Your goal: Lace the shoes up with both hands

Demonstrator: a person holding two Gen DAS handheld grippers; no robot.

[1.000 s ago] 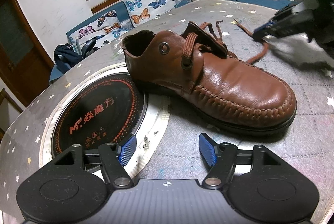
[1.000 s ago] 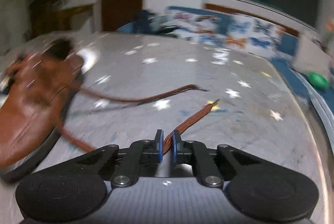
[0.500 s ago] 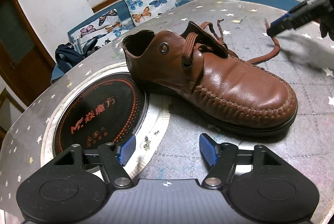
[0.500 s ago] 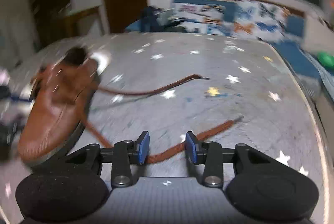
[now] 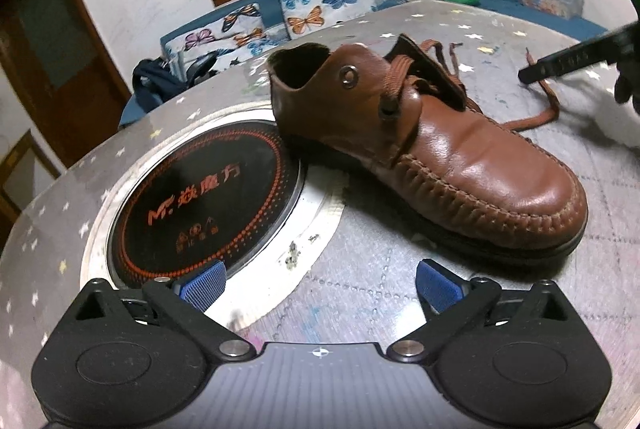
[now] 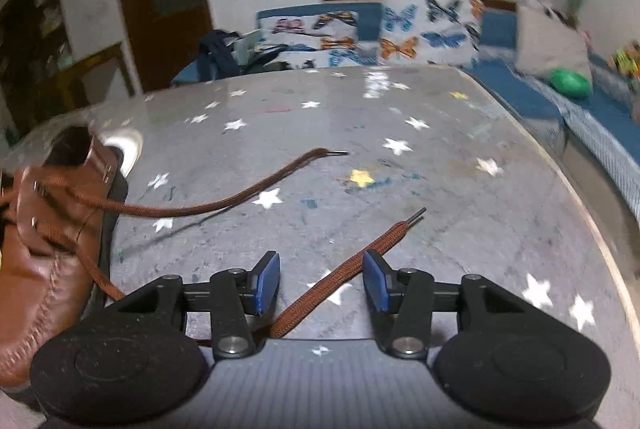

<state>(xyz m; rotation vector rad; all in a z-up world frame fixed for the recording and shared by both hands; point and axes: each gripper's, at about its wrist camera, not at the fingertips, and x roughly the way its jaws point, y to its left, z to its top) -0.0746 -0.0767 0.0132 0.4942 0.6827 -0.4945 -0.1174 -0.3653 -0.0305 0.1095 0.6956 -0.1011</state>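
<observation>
While both tilt downward, left claw (image 5: 318, 287) opens empty, right claw (image 6: 320, 281) opens around lace (image 6: 340, 285).

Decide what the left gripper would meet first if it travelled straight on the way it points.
Probably the brown leather shoe, near its side, though the left gripper, opening and empty, tilts downward, so the table might come first.
</observation>
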